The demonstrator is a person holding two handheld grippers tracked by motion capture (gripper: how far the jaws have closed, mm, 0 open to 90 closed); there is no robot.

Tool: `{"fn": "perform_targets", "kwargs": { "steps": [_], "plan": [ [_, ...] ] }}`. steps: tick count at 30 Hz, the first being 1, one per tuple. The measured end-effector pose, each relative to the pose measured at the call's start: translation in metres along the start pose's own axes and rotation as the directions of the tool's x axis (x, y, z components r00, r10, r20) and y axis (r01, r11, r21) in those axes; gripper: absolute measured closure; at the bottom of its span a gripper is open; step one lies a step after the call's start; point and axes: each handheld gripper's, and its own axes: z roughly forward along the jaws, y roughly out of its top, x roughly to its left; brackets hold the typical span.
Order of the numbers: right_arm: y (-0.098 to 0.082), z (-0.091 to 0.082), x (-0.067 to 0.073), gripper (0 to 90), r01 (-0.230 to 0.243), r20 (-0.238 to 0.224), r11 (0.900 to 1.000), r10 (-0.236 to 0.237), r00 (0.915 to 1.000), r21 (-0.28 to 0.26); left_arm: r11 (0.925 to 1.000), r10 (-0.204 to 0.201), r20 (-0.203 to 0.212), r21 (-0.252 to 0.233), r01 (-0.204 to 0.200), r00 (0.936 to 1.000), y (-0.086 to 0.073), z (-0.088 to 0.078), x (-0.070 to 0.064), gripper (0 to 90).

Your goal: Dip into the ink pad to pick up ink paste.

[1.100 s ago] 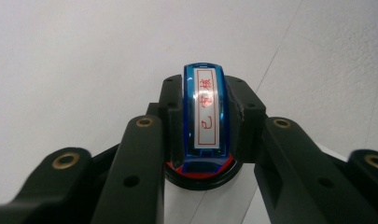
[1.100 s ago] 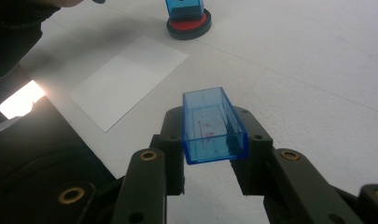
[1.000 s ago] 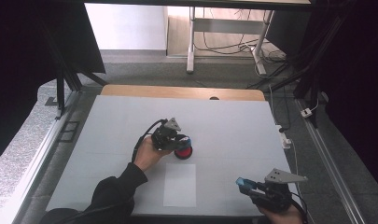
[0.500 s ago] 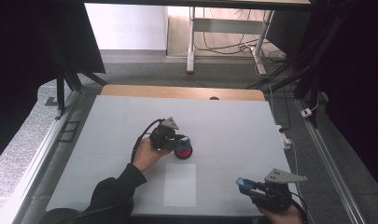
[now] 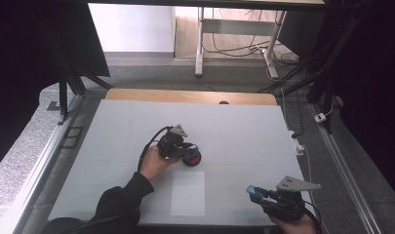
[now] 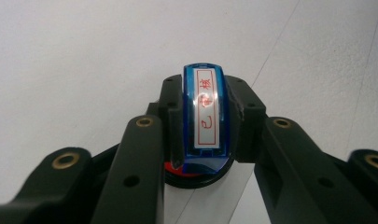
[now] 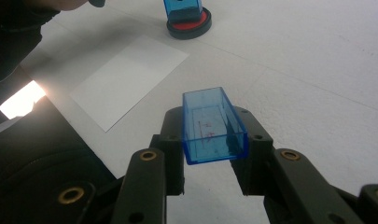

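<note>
The left gripper [image 6: 203, 116] is clamped on a blue stamp [image 6: 203, 112] standing between its jaws, base pressed into the red ink pad [image 6: 196, 173] directly beneath them, while the right gripper [image 7: 210, 135] holds the blue stamp cap [image 7: 212, 126] squarely between its own closed jaws.

You had the translucent blue plastic stamp [image 6: 203, 116], its white label lettered in red, standing upright on the round black-rimmed red ink pad [image 5: 192, 158]. Its clear blue rectangular plastic cap [image 7: 213, 125] sat well apart, open end showing.
</note>
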Motion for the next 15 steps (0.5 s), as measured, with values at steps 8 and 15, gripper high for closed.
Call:
{"fn": "perform_targets", "kwargs": {
  "steps": [8,15],
  "plan": [
    [0.000,0.001,0.000,67.7,0.004,0.003,1.000,-0.004,1.0000,0.001,0.9991,0.036,-0.030,0.022,-0.035,0.9989,0.002,0.001,-0.006,70.5],
    [0.000,0.001,0.001,67.7,0.005,0.006,1.000,-0.005,1.0000,0.007,0.9962,0.081,-0.070,0.039,-0.078,0.9943,0.003,0.002,-0.014,70.5]
  ]
}}
